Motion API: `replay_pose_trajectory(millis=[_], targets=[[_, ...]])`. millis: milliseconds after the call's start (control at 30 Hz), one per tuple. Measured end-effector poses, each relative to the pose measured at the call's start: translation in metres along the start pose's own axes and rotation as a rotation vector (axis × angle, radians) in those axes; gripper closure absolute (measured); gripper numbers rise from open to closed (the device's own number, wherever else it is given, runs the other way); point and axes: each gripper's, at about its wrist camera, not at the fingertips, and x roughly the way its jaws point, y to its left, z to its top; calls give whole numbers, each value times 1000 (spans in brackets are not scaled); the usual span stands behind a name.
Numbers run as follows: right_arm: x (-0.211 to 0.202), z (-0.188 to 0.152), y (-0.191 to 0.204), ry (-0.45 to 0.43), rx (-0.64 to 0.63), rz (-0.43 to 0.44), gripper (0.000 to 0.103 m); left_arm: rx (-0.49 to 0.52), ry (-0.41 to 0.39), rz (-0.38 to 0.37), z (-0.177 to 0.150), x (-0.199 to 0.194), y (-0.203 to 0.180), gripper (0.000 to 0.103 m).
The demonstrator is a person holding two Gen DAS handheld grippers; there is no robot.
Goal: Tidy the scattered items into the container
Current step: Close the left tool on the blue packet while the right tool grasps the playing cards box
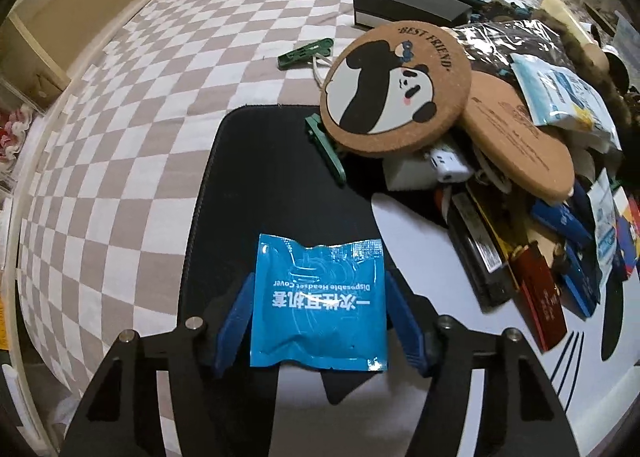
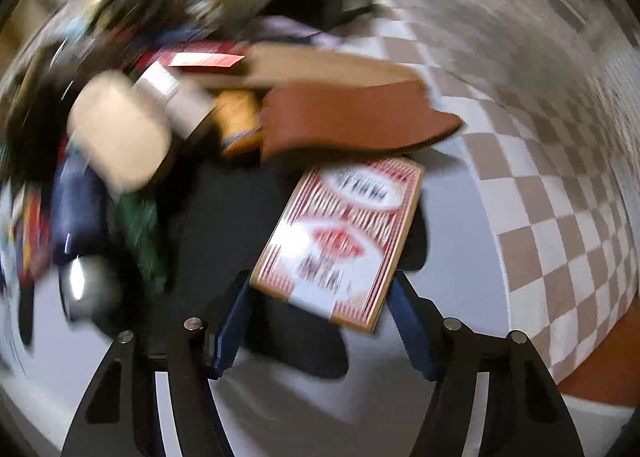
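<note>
The blue sachet (image 1: 320,305) sits between the pads of the left tool (image 1: 320,321), its print upside down to the camera and its long axis running away from the tool toward the far crimped edge. Both blue pads (image 1: 236,321) meet its side edges; the tool stands about half open and grips the sachet across its width. Beneath it lies a black-and-white mat (image 1: 280,177) on the checkered bed (image 1: 140,117).

Beyond and to the right, a heap crowds the mat: a panda coaster (image 1: 396,81) leans on a second cork coaster (image 1: 520,137), with a green clip (image 1: 326,153) under its rim, another clip (image 1: 306,53) apart on the bed, and a black box (image 1: 408,5) behind.

The right view is heavily blurred. A red card box (image 2: 340,241) lies between the pads of the right tool (image 2: 320,321), long axis slanting up and to the right, away from the camera. Its near corners are at the pads; whether they press on it cannot be told. A brown flat piece (image 2: 352,117) lies just beyond the box.
</note>
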Motion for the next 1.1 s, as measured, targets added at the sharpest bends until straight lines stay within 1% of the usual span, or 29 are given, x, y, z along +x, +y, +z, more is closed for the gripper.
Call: replay_pose_trajectory(millis=[133,233,333,400,533,600,700,733,767,800,867,1100], targets=[[-11,-9,4,-3,-16,13,35,16,9,-20,-7,-6,-1,38],[-11,-3,1,-17,46,29,34,31,12,-29,-9,-7,-4,38],[-10,6,-3,-28,117,48,31,43,17,-39,-10,-8,-6,38],[-6,14,-7,-29,168,28,27,59,27,-51,-10,-9,-10,38],[8,28,-11,-19,240,-30,27,91,40,-69,-12,-11,-18,38],[14,32,-14,-28,270,-56,27,104,43,-70,-14,-12,-20,38],[18,36,-17,-53,284,-61,27,110,46,-71,-15,-13,-21,38],[18,37,-18,-61,279,-58,30,106,47,-72,-15,-14,-21,37],[17,37,-16,-63,256,-53,39,104,47,-70,-15,-14,-21,36],[17,37,-14,-63,232,-48,39,107,45,-64,-15,-13,-21,35],[16,34,-10,-54,184,-36,39,116,37,-39,-15,-14,-22,27],[9,15,9,-5,25,15,39,178,-11,28,-23,-19,-33,25]])
